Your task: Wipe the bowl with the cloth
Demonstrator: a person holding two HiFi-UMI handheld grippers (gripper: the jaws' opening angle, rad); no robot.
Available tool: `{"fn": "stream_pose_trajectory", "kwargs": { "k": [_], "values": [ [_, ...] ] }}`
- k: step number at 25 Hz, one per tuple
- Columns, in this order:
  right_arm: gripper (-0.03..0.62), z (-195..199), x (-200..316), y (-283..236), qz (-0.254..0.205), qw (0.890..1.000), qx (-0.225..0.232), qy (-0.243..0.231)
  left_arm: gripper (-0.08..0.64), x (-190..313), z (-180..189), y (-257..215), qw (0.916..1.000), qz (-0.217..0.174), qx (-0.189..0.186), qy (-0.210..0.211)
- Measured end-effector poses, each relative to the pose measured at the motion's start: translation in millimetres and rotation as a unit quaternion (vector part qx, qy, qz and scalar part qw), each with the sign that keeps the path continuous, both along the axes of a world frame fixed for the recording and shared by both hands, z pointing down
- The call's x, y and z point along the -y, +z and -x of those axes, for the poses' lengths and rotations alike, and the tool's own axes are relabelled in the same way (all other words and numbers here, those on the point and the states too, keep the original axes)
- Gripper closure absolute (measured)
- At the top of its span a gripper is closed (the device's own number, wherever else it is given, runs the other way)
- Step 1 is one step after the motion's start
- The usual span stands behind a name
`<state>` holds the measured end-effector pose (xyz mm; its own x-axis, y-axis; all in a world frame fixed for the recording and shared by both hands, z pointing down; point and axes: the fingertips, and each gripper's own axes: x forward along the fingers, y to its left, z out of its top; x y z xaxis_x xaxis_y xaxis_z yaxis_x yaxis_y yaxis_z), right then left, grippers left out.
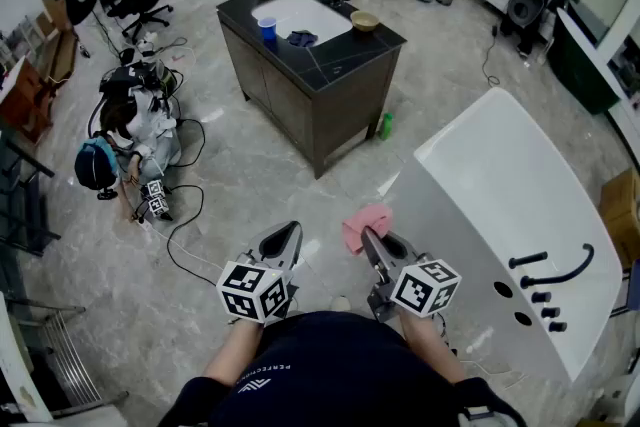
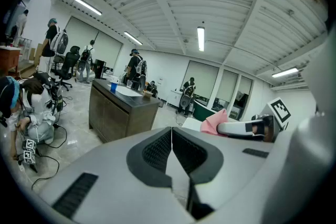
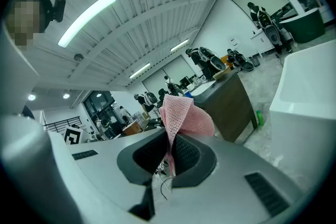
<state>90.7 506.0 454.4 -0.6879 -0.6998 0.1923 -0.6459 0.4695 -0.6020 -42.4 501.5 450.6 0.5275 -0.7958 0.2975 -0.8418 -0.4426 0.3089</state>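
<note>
A pink cloth (image 1: 365, 227) sticks out of my right gripper (image 1: 371, 241), whose jaws are shut on it. In the right gripper view the cloth (image 3: 181, 113) stands up between the closed pads. My left gripper (image 1: 288, 237) is held beside it, shut with nothing between its jaws (image 2: 171, 136). Both grippers are close to my body, well short of the dark counter (image 1: 340, 65). A tan bowl (image 1: 364, 20) sits on the counter's far right corner. The left gripper view shows the pink cloth (image 2: 214, 122) and the right gripper to the right.
The counter has a white sink (image 1: 300, 15), a blue cup (image 1: 267, 29) and a dark blue rag (image 1: 302, 39). A white bathtub (image 1: 520, 215) with black taps stands at right. A person crouches at left among cables (image 1: 120, 130). A green bottle (image 1: 385, 125) stands on the floor.
</note>
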Motion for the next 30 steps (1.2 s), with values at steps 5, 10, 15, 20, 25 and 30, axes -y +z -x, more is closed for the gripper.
{"fn": "stream_pose_trajectory", "kwargs": {
  "k": [5, 10, 15, 20, 25, 30],
  "values": [
    [0.551, -21.2, 7.6, 7.3, 0.001, 1.0, 0.002, -0.008, 0.549, 8.3, -31.7, 5.0, 0.9999, -0.002, 0.008, 0.009],
    [0.551, -37.8, 16.8, 17.2, 0.012, 1.0, 0.008, -0.012, 0.549, 14.8, -53.8, 15.0, 0.9999, 0.005, 0.009, 0.009],
    [0.55, -48.0, 31.9, 13.2, 0.016, 0.999, 0.039, -0.001, 0.549, 25.9, -59.5, 13.5, 0.9999, 0.01, 0.01, 0.009],
    [0.549, -41.8, 39.5, 18.9, 0.024, 0.999, 0.045, -0.006, 0.549, 33.1, -63.7, 11.1, 0.9993, 0.001, 0.028, 0.023],
    [0.549, -34.5, 57.5, 23.7, 0.027, 0.999, 0.028, -0.015, 0.549, 52.6, -64.1, 17.3, 0.999, 0.005, 0.028, 0.034],
    [0.549, -19.7, 90.4, 22.5, 0.029, 0.999, 0.017, -0.016, 0.549, 86.4, -48.3, 17.7, 0.9994, 0.01, 0.015, 0.031]
  ]
}}
